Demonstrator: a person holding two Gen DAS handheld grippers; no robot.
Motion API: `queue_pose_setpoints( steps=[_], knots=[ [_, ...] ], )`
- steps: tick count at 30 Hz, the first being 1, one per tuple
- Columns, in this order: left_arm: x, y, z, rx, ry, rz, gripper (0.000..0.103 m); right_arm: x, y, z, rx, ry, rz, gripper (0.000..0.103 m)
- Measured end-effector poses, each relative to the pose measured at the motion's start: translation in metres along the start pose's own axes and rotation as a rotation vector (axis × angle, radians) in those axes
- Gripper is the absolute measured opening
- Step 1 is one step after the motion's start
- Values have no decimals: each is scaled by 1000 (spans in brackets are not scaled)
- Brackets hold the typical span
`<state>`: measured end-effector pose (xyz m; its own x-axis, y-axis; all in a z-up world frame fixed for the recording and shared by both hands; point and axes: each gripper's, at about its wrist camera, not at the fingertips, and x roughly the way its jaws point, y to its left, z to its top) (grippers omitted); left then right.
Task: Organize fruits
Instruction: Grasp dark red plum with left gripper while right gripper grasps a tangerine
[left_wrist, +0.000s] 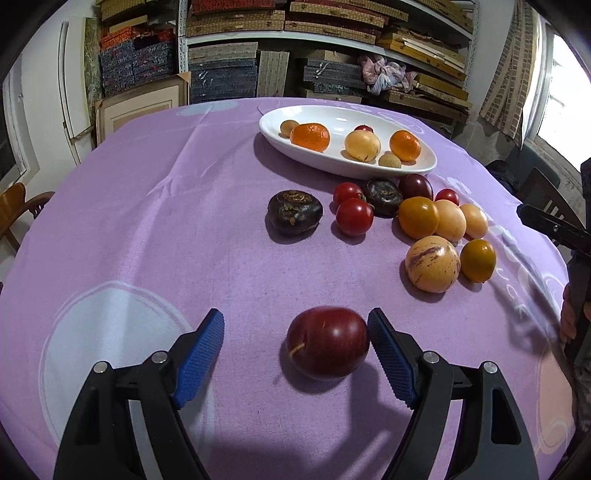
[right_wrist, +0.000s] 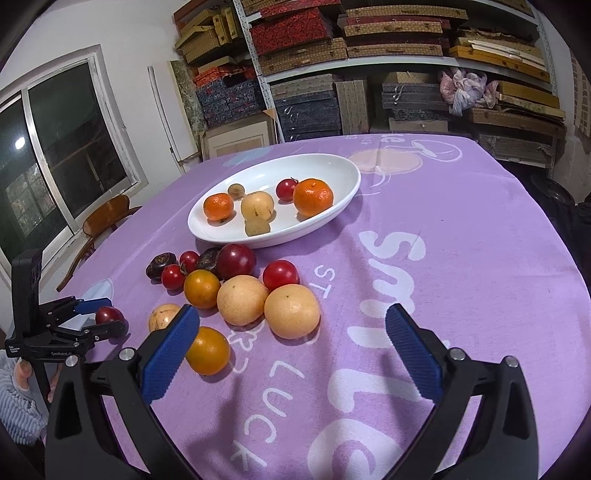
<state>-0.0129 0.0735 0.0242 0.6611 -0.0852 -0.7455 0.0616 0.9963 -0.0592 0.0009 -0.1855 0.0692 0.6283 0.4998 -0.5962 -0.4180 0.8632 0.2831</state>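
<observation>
A dark red plum (left_wrist: 328, 343) lies on the purple cloth between the fingers of my open left gripper (left_wrist: 295, 325); its right pad (left_wrist: 391, 358) touches the plum, the left pad is apart. The plum also shows in the right wrist view (right_wrist: 109, 315). The white oval dish (left_wrist: 417, 168) at the back holds two oranges, a pale round fruit, a red tomato and two small brown fruits. Loose fruits (left_wrist: 417, 218) lie in a cluster in front of the dish. My right gripper (right_wrist: 291, 321) is open and empty above the cloth, right of the cluster (right_wrist: 242, 304).
A dark brown water chestnut (left_wrist: 294, 212) lies apart, left of the cluster. Wooden chairs (right_wrist: 105, 221) stand at the table's left edge. Shelves stacked with boxes (right_wrist: 332, 55) fill the wall behind the table.
</observation>
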Motion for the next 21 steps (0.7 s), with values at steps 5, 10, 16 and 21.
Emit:
queue_pose_setpoints(
  steps=[5,10,16,21],
  knots=[
    [-6,-10,-7,37,2,-38,79,2,1,-1,-6,8,-3,99],
    [-10,-13,-16,57,24,-52,68,3,-3,-2,9,14,-3,99],
    [-9,-14,-20,64,44,-71,55,3,-3,-2,1,19,0,99],
    [-12,-20,-26,99,51,-39,55,3,-4,-2,13,20,2,99]
  ],
)
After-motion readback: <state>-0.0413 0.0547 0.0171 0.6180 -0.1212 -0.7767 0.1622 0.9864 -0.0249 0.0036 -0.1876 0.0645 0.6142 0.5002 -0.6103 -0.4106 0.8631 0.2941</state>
